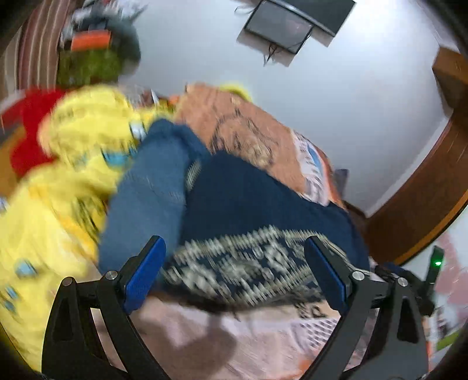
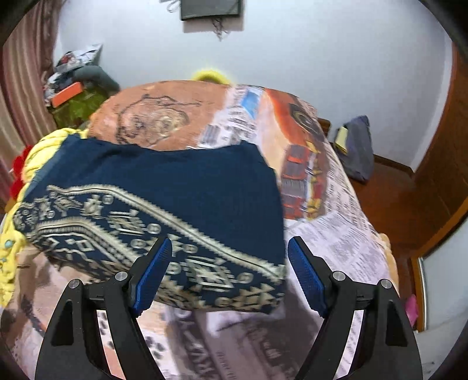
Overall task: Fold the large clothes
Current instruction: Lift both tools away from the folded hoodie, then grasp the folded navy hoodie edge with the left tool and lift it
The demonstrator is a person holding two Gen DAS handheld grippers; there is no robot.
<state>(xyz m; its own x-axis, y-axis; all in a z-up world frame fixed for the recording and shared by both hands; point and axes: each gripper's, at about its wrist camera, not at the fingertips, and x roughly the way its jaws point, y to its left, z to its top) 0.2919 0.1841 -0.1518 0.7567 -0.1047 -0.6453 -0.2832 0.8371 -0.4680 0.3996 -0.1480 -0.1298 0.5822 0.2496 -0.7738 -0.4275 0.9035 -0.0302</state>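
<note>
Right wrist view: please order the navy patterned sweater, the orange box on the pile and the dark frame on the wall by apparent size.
1. navy patterned sweater, nearest the camera.
2. dark frame, partly cropped.
3. orange box.
The last two look similar, so their order is unsure.

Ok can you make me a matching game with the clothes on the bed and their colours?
Things:
1. sweater with the zigzag pattern
2. garment bunched beside it
3. cloth behind that
4. gripper pads

Colours:
A. red
B. bright blue
C. navy with cream
D. yellow

Pairs: 1-C, 2-D, 3-A, 4-B
</note>
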